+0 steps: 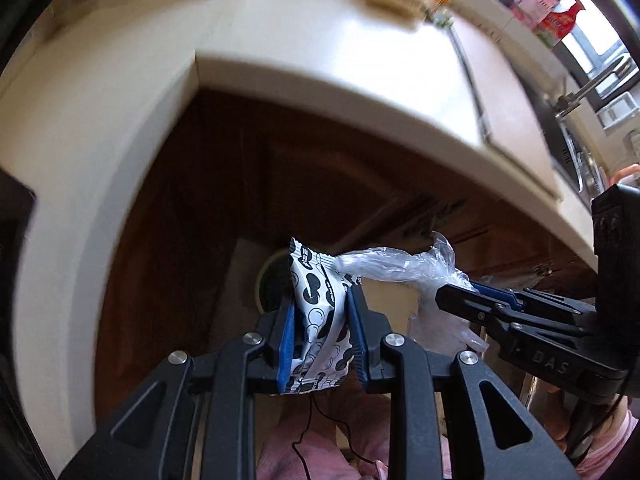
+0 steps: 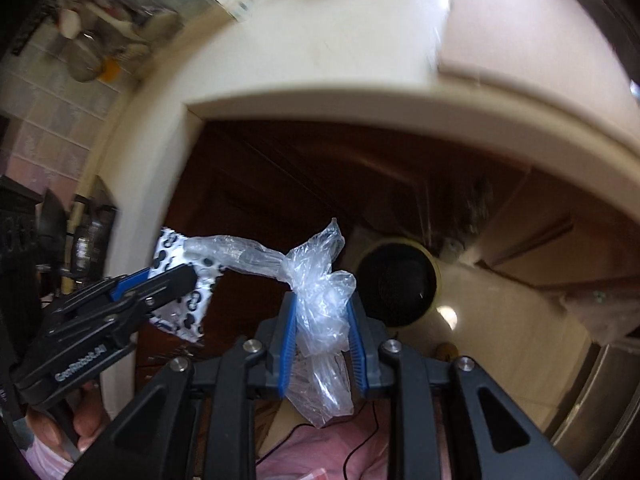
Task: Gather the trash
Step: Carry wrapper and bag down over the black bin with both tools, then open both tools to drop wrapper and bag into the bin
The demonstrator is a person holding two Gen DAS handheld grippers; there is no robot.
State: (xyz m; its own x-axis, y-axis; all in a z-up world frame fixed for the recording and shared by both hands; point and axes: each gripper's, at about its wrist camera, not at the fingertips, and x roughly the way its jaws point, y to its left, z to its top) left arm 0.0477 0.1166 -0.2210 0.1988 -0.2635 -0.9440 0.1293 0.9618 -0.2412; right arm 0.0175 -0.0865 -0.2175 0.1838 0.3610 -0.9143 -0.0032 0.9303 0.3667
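Trash item one, a white snack wrapper printed with black cartoon shapes, stands pinched between the blue pads of the left tongs, held in the air below the front edge of the cream worktop. From its upper end a crumpled clear plastic bag stretches to the right tongs, which are clamped on it. Dark brown cabinet fronts fill the background; the picture is motion-blurred.

Right wrist view: the right tongs grip the clear plastic bag, which trails leftward to the printed wrapper held in the left tongs. Beyond the bag, on the floor below the worktop, stands a round bin with a yellow-green rim and dark interior.
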